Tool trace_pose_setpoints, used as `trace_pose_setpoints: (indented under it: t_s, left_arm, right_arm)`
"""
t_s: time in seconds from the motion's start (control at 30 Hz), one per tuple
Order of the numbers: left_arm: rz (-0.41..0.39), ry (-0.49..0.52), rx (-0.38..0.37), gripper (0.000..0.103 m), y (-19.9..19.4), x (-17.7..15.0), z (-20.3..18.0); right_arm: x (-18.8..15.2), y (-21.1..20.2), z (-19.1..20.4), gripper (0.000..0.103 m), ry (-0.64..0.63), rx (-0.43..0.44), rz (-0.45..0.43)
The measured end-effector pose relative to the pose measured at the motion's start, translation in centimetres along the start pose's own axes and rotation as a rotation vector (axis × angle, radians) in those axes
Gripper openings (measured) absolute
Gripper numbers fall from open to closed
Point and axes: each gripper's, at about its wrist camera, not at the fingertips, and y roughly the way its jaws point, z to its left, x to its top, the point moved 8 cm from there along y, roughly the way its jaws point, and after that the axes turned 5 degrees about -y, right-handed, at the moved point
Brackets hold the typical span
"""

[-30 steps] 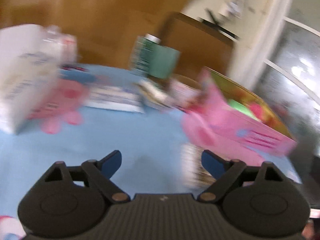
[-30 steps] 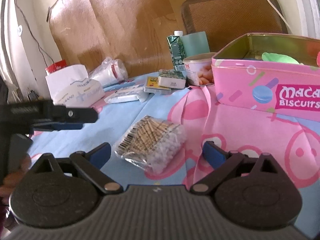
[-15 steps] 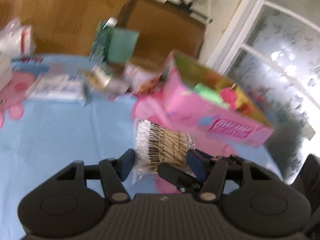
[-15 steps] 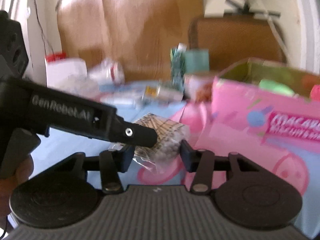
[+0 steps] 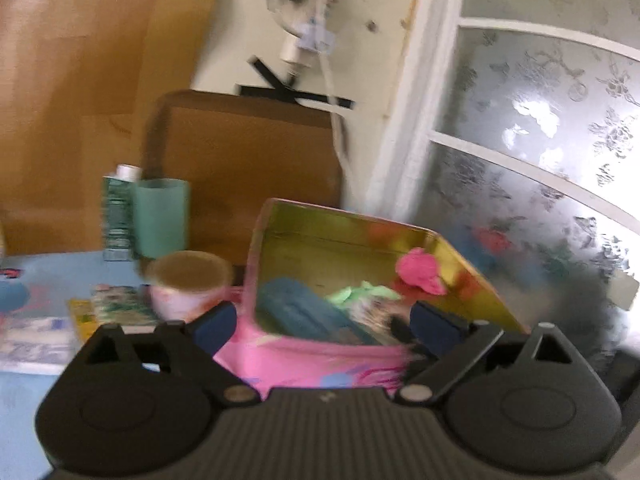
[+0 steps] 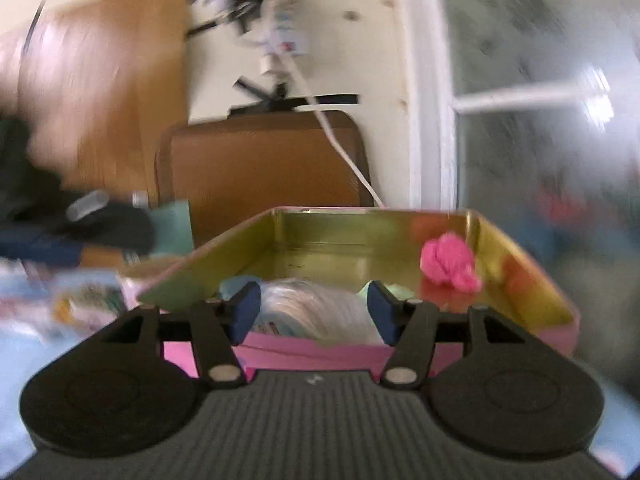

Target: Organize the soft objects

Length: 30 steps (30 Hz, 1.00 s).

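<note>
Over the near rim of the pink biscuit tin, the right claw hangs with its jaws partly apart and opening. A clear bag of cotton swabs lies between its blue pads, inside the tin by the near wall; motion blur hides whether the pads still touch the bag. Farther in, a pink soft ball sits against the tin's right wall, and a pale green soft piece shows just beyond the right pad. The tin's inside is gold-coloured and it has no lid on.

From the left side, the left claw points at the same tin, jaws wide and opening, with nothing gripped between them. Its view shows a blue object at the tin's near left, the green piece in the middle, and the pink ball to the far right. Left of the tin on the light-blue tabletop stand a round tub, a teal cup and a green carton beyond it, with flat packets lying nearer. A brown chair back rises behind, and a frosted window fills the right.
</note>
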Motion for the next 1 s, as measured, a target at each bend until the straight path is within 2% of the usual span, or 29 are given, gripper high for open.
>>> trace_pose_setpoints:
  t_s: [0.03, 0.13, 0.27, 0.37, 0.47, 0.57, 0.63, 0.87, 1.0]
  left_arm:
    - [-0.013, -0.006, 0.035, 0.101, -0.4, -0.2, 1.0]
    - [-0.022, -0.067, 0.136, 0.102, -1.4, -1.3, 4.9]
    - [-0.006, -0.141, 0.226, 0.102, -2.5, -2.9, 9.3]
    - [-0.020, -0.132, 0.284, 0.102, -3.1, -3.8, 10.9]
    - [-0.024, -0.096, 0.296, 0.102, -2.8, -4.7, 11.0]
    - [-0.006, -0.069, 0.281, 0.102, -2.2, -5.3, 10.1]
    - [-0.016, -0.058, 0.219, 0.102, -2.0, -4.6, 8.3]
    - [-0.076, 0.077, 0.052, 0.102, -1.1, -2.8, 1.7]
    - [-0.087, 0.084, 0.032, 0.102, -0.3, -3.6, 1.0]
  right_arm:
    - [-0.4, -0.3, -0.5, 0.070, 0.022, -0.005, -0.008]
    - [-1.0, -0.8, 0.0, 0.070, -0.021, -0.034, -0.047]
    - [-1.0, -0.8, 0.9, 0.076, -0.006, -0.009, -0.060]
    - [-0.4, -0.6, 1.5, 0.076, -0.012, -0.017, -0.058]
    - [-0.5, -0.9, 1.1, 0.077, 0.002, -0.027, -0.066]
    - [-0.5, -1.0, 0.9, 0.077, 0.010, -0.036, -0.069]
    - [-0.6, -0.9, 1.0, 0.077, -0.001, -0.047, -0.065]
    - [-0.6, -0.8, 1.2, 0.077, -0.009, -0.062, -0.061]
    - [-0.6, -0.8, 1.1, 0.078, -0.007, -0.066, -0.061]
